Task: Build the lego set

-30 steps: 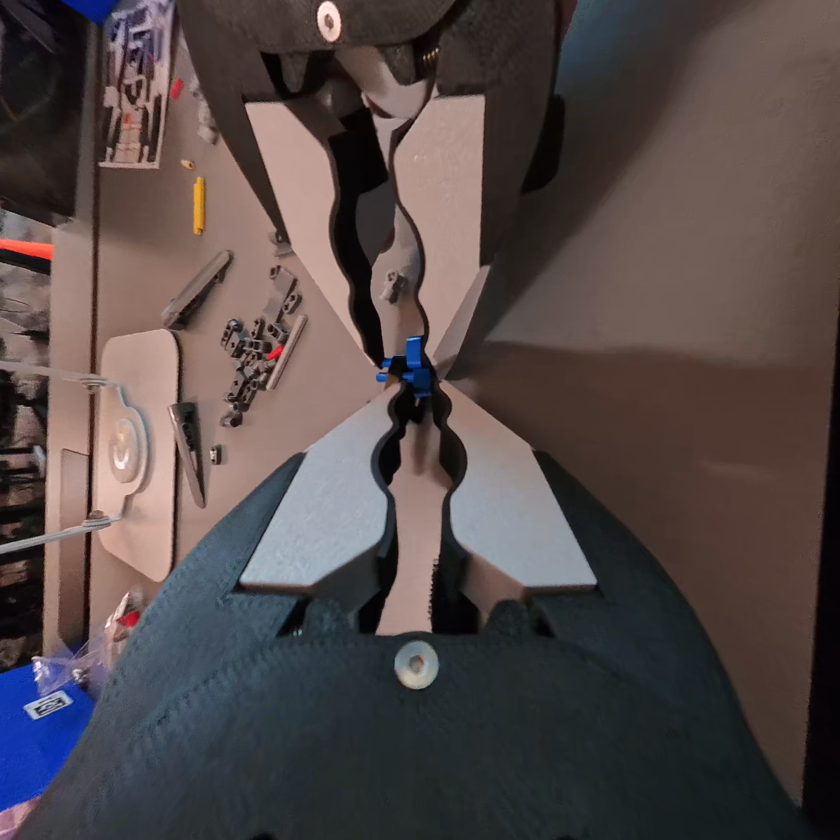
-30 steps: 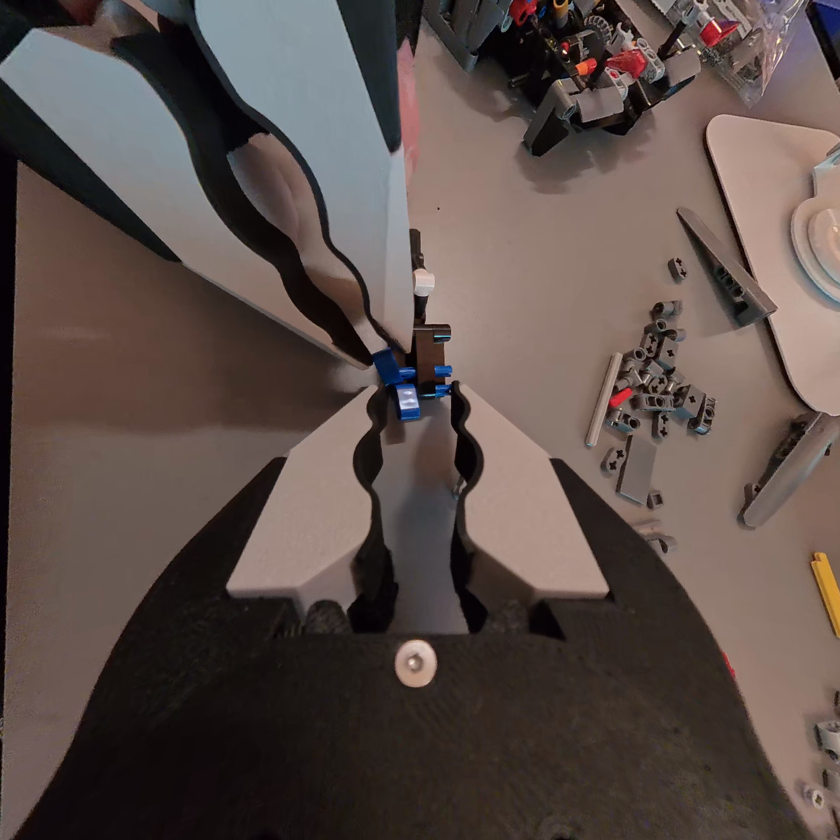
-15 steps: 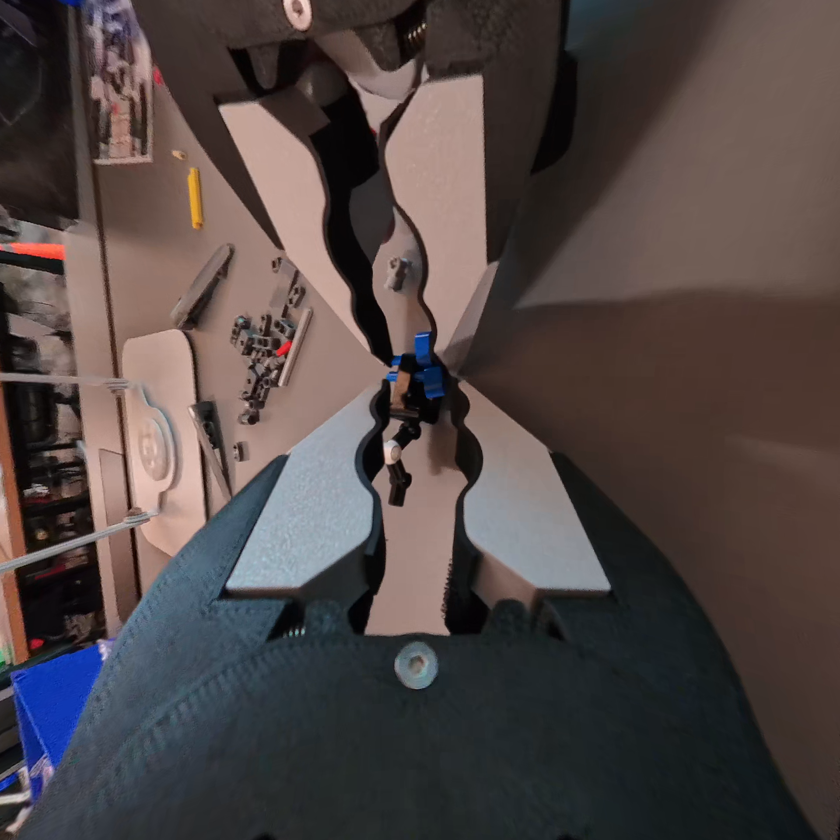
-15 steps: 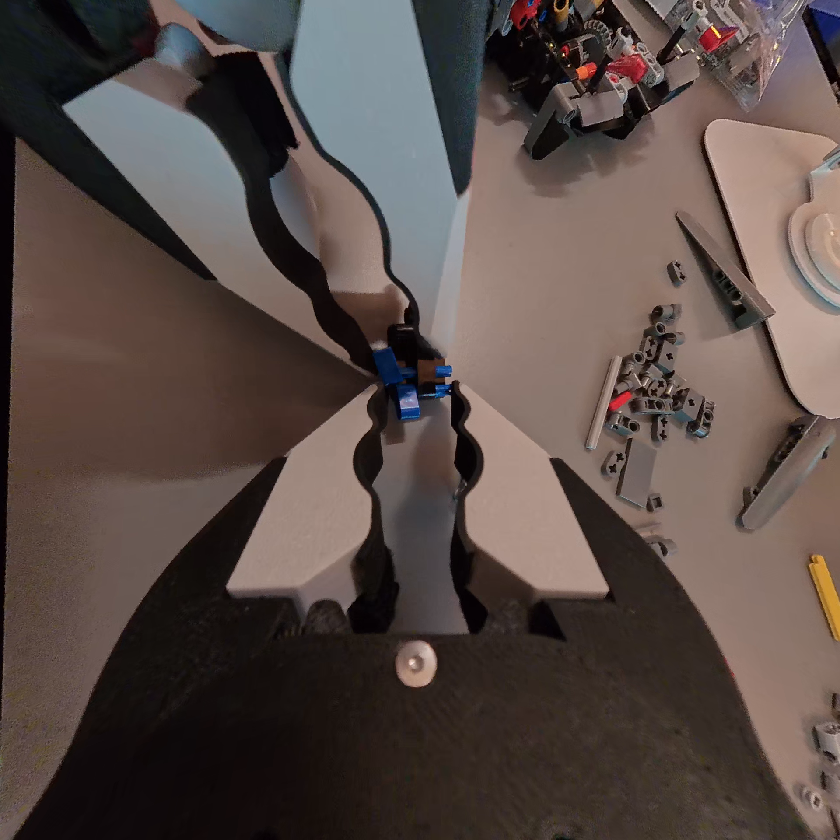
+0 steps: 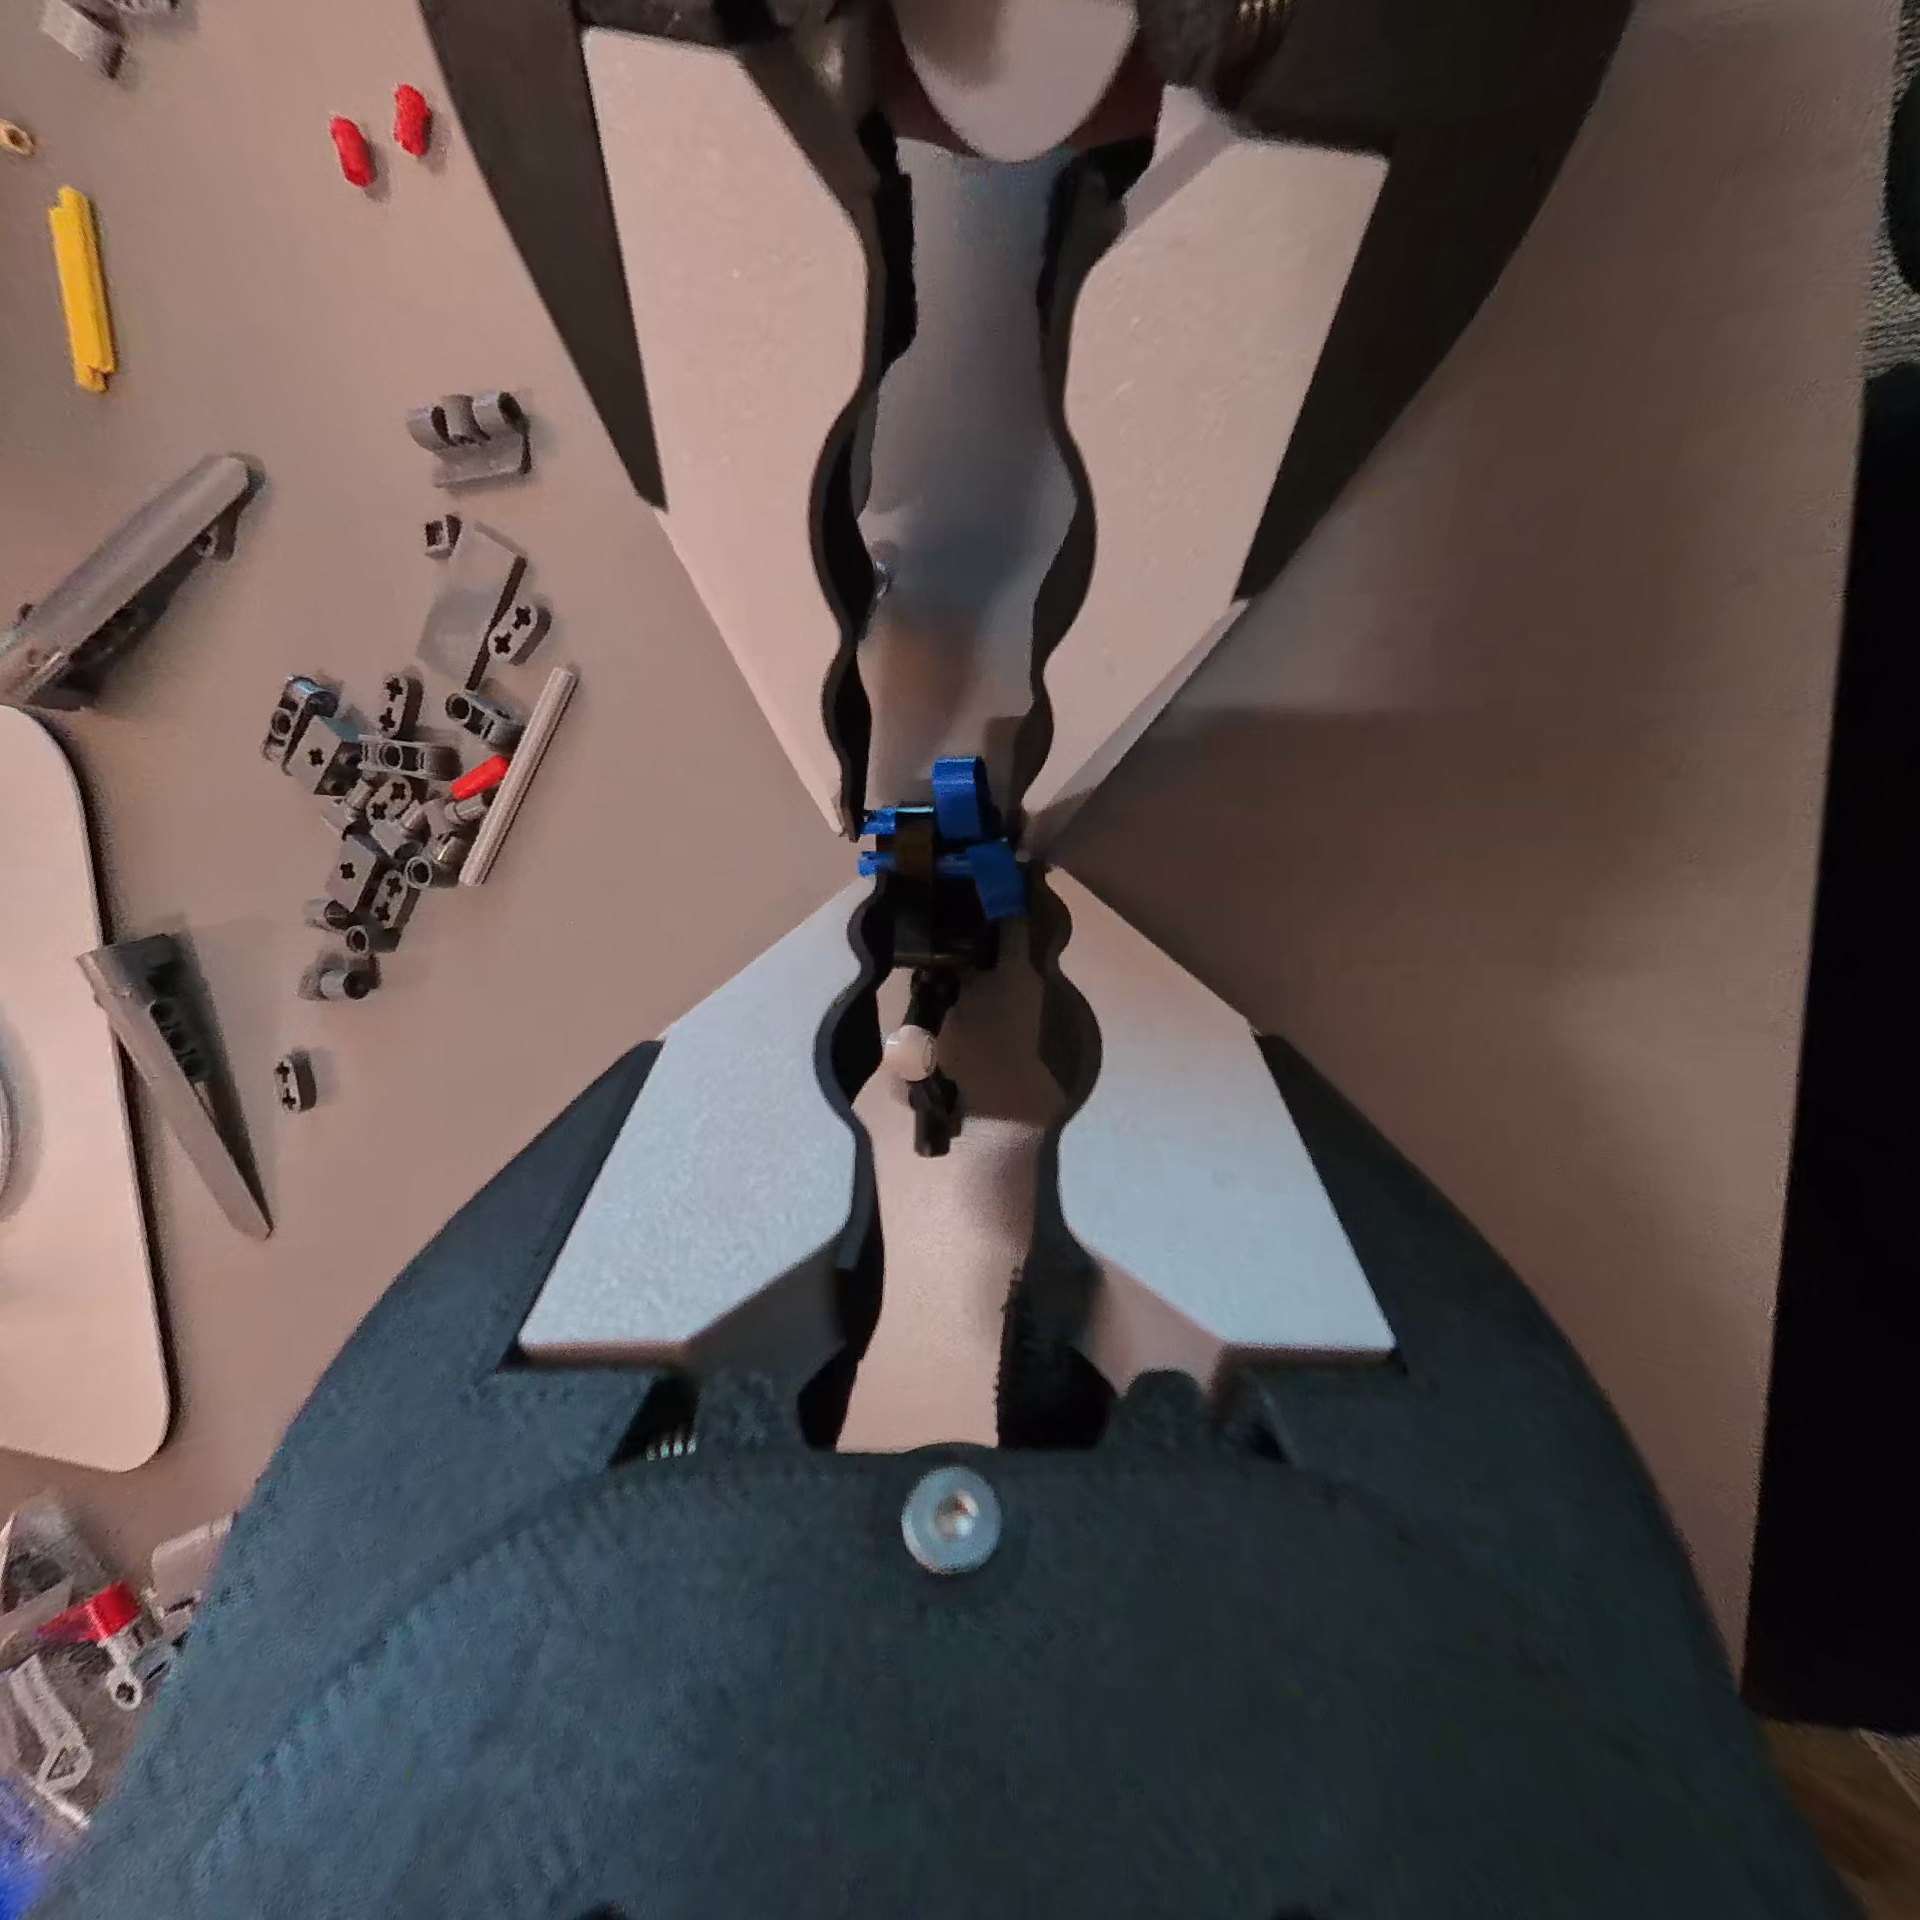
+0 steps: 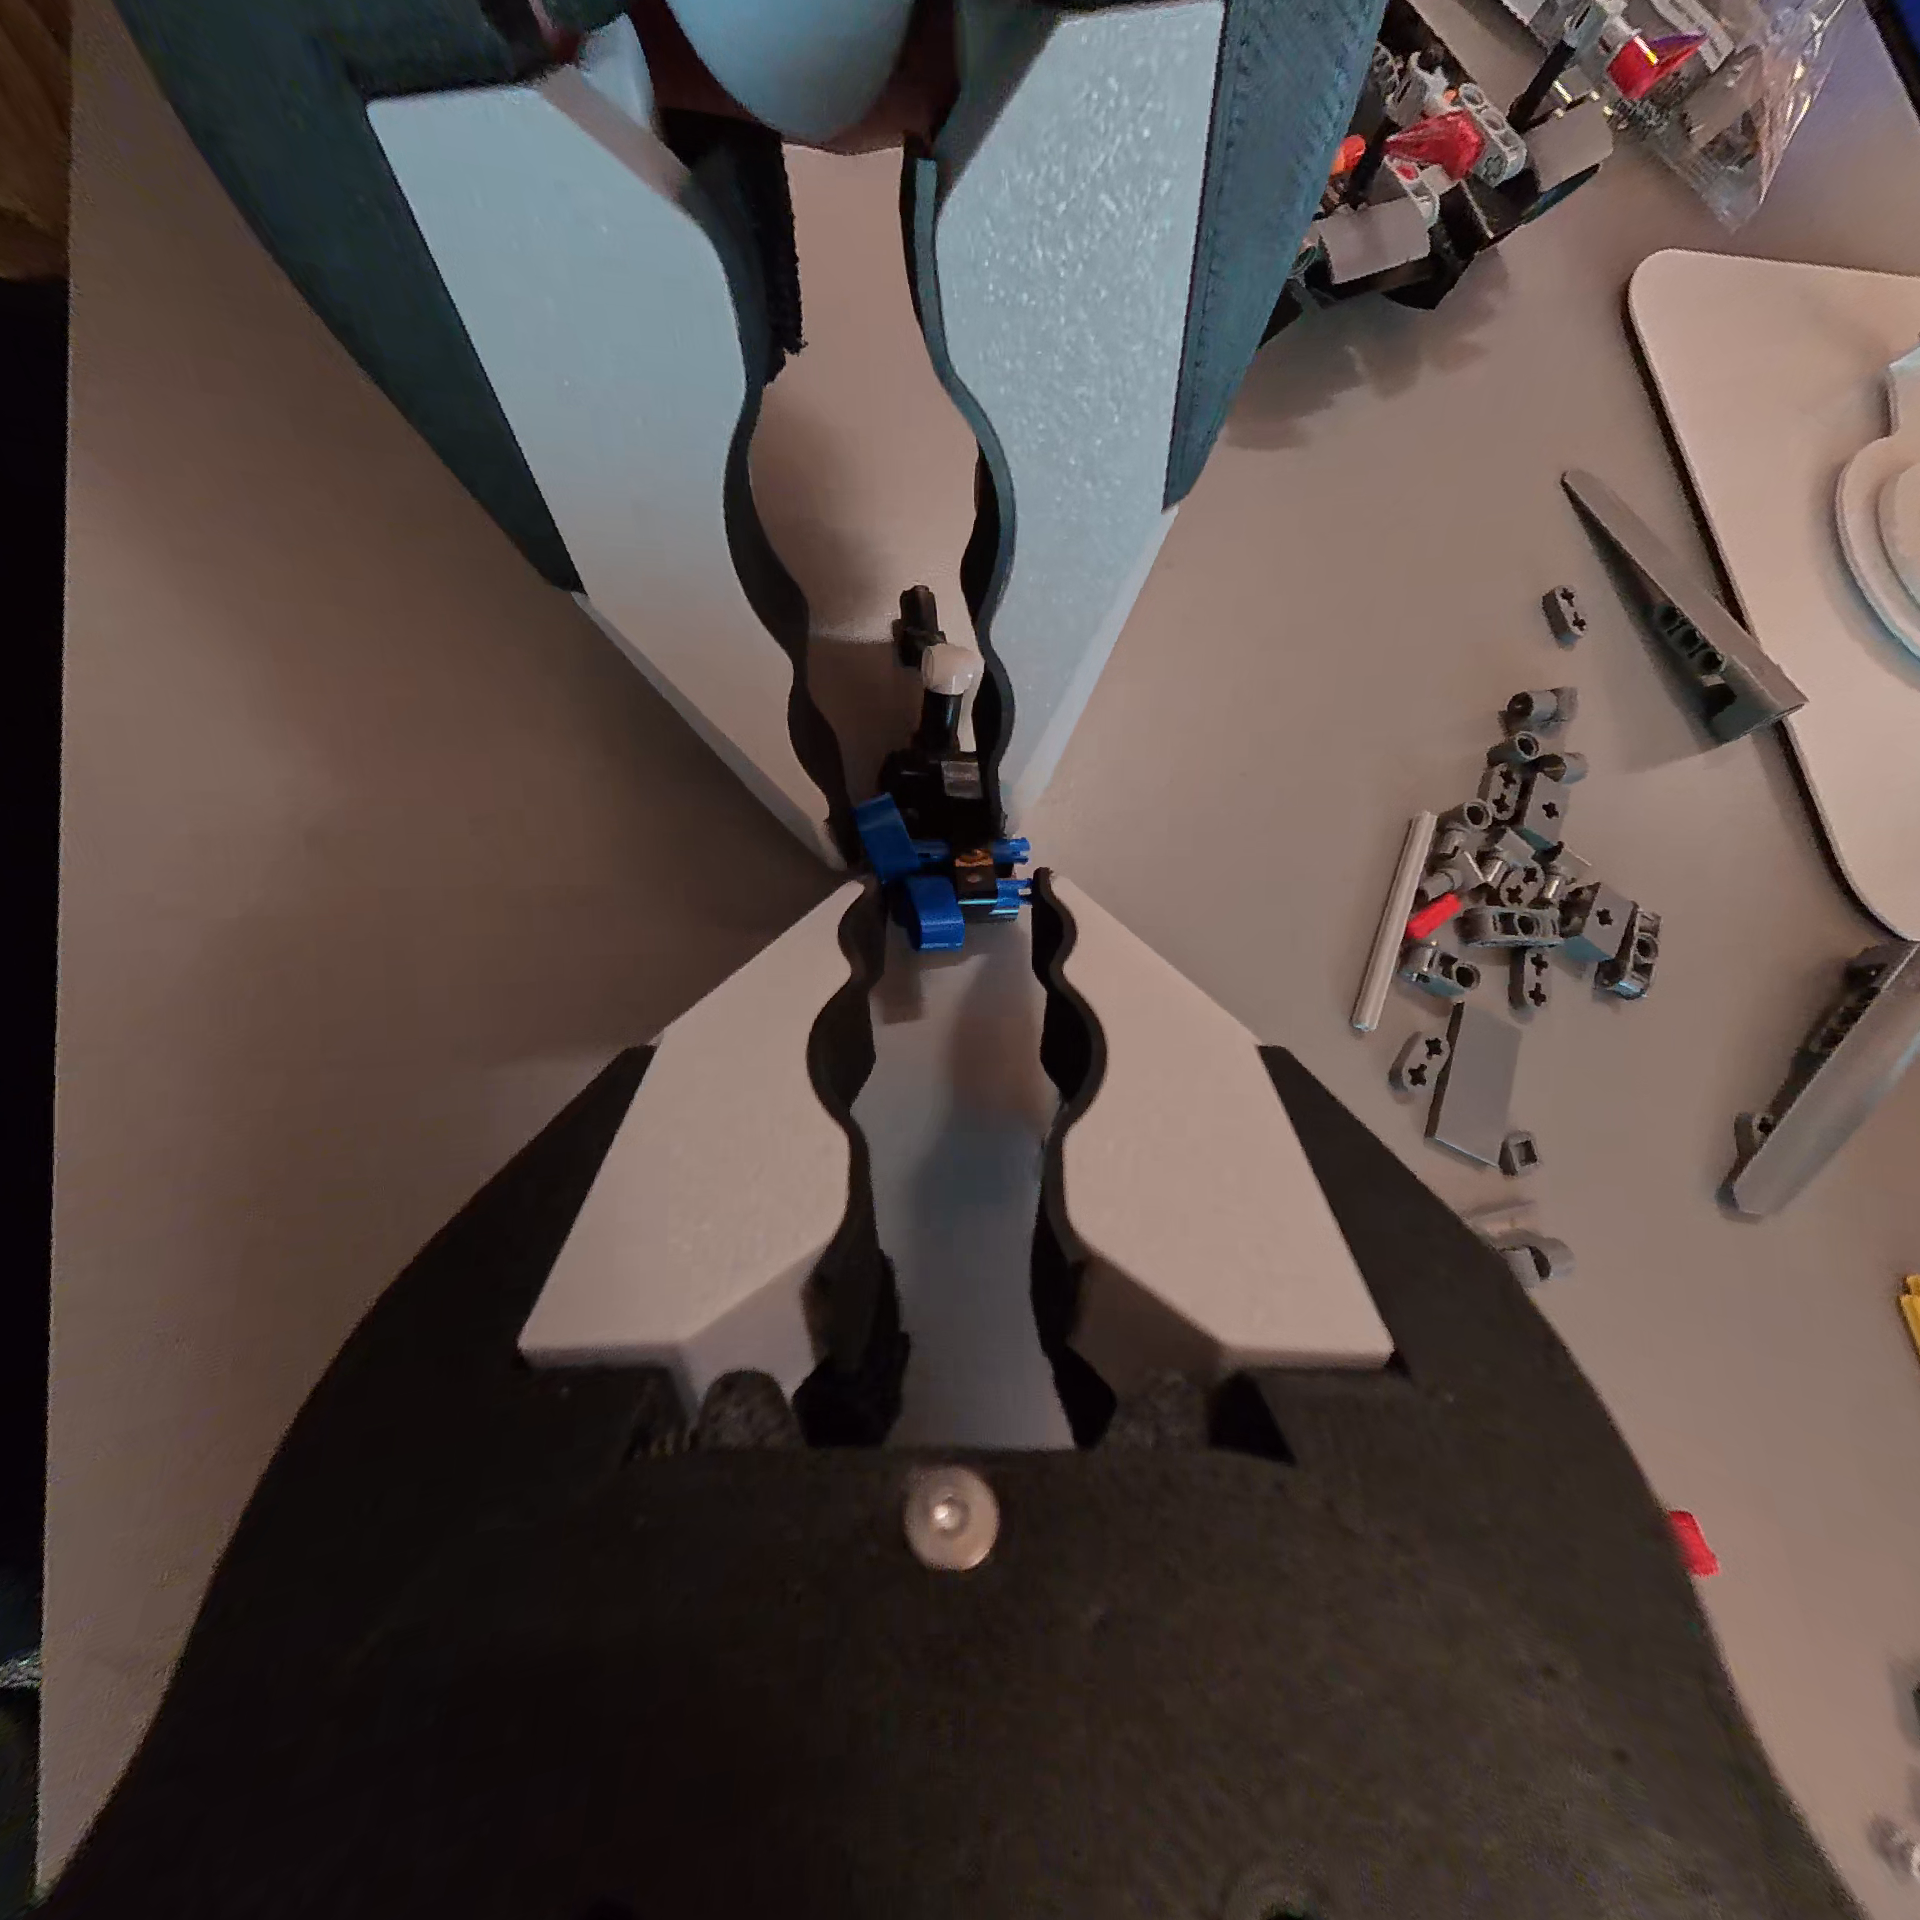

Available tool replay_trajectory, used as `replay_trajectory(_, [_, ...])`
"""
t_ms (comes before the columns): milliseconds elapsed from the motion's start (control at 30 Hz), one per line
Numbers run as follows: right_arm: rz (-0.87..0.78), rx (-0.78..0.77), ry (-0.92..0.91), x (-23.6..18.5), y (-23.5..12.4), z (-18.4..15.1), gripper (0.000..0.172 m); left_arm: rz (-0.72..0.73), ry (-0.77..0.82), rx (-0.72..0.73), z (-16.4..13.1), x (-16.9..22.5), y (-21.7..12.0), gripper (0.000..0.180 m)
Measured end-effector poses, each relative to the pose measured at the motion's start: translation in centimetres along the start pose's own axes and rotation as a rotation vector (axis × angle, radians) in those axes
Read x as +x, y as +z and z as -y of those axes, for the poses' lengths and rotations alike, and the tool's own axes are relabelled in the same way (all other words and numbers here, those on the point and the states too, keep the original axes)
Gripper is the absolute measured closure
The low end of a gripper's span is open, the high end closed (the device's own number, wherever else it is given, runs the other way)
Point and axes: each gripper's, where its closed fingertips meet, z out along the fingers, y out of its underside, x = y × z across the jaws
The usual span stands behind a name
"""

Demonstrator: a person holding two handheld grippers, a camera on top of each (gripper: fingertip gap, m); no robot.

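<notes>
A small brick assembly (image 5: 925,925), a black block with blue clips and pins, hangs above the grey table (image 5: 1455,935) between my two grippers, which meet tip to tip. My left gripper (image 5: 956,904) is shut on the black block. The assembly's black stick with a white ball (image 5: 912,1049) points back between the left gripper's fingers. My right gripper (image 6: 951,899) is shut on the blue end of the assembly (image 6: 930,914). The right wrist view shows the left gripper (image 6: 925,831) opposite, with the stick and ball (image 6: 948,665) between its fingers.
A pile of small grey pieces (image 6: 1517,904) lies to one side; it also shows in the left wrist view (image 5: 395,790). Nearby are grey wedge panels (image 6: 1683,613), a light board (image 6: 1787,520), a partly built model (image 6: 1434,177), a yellow beam (image 5: 81,291) and red pieces (image 5: 379,130). Less than 4 cm separates the two grippers' tips. The yellow beam (image 5: 81,291) is about 25 cm from both grippers' fingertips.
My left gripper opened from a narrow pinch at the blue end, slid forward around the black block and closed on it. The two grippers have turned into line. My right gripper kept its hold.
</notes>
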Motion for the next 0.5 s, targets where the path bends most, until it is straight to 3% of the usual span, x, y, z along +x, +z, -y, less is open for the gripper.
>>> replay_trajectory(500, [0.033,-0.002,0.024,-0.18,-0.02,-0.13,0.141,-0.079,0.004,0.021,0.01,0.14,0.22,0.165])
